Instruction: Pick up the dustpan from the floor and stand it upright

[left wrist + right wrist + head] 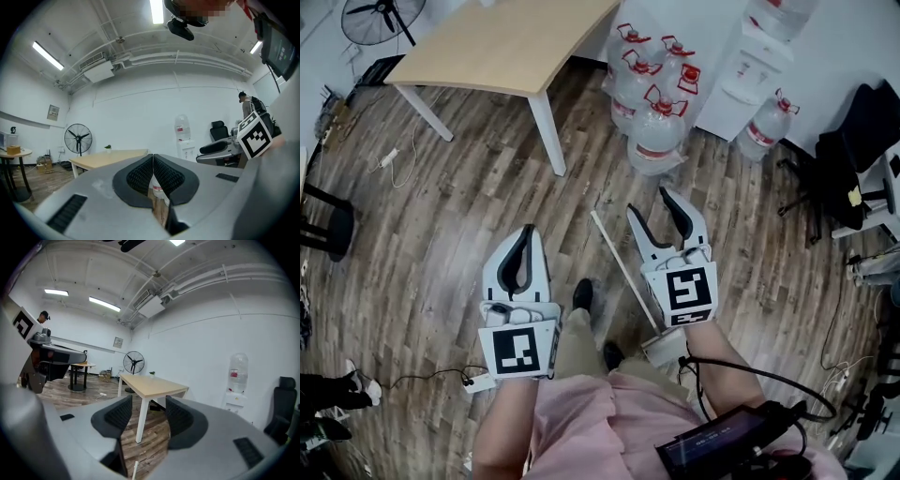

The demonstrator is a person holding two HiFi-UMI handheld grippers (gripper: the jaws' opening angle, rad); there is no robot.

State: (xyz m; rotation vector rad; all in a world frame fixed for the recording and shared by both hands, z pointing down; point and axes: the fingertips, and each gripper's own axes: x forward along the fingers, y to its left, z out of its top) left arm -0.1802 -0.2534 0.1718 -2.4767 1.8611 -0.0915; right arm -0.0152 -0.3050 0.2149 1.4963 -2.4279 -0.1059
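Note:
The dustpan lies flat on the wood floor in the head view. Its long white handle (619,262) runs from upper left to lower right, and its grey pan (667,349) is partly hidden under my right gripper's marker cube. My right gripper (650,202) hovers over the handle's right side, open and empty. The handle's tip (135,470) shows at the bottom of the right gripper view, below the open gripper (149,416). My left gripper (528,232) is left of the handle, shut on nothing; its pads meet in the left gripper view (153,159).
A light wood table (511,42) stands ahead on white legs. Several water bottles (656,122) cluster beside a white dispenser (748,66). A black office chair (839,155) is at right. A power strip (478,382) with cable lies at lower left. The person's shoes are between the grippers.

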